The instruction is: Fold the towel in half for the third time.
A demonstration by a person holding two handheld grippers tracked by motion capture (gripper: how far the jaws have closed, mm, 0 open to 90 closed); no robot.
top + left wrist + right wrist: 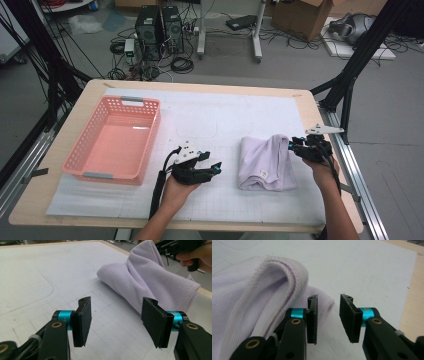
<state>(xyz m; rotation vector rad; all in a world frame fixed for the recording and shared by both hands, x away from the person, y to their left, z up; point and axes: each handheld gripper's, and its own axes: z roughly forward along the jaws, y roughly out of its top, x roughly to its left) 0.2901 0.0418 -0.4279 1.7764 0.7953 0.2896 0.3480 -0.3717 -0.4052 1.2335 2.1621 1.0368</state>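
— Step in hand?

— Judged as handling of the lilac towel, at the point of taking a grip. Lay doubled over on the white mat, right of centre, well apart from the pink basket at the left.

— And the left gripper?

— Rested low over the mat, near the towel's left side but not touching. Spread wide in the left gripper view, with nothing but bare mat between the pads.

— Right gripper?

— Sat at the towel's far right corner. Parted narrowly in the right gripper view, gripped nothing; raised hem of the towel just beside one jaw, more cloth below the gap.

— Next move?

— Probably called for shifting onto that raised hem and closing on it, with the left gripper brought in to the near edge for a second hold. Then either another fold or a lift towards the basket; could not say which.

— Anything hidden or hard to read?

— Plenty. Could not count the layers inside the fold, nor see the underside. Could not tell whether the one jaw touched the hem or merely stood beside it. Small tag at the towel's near edge, too small to read. Forearms cut off at the bottom of the high view.
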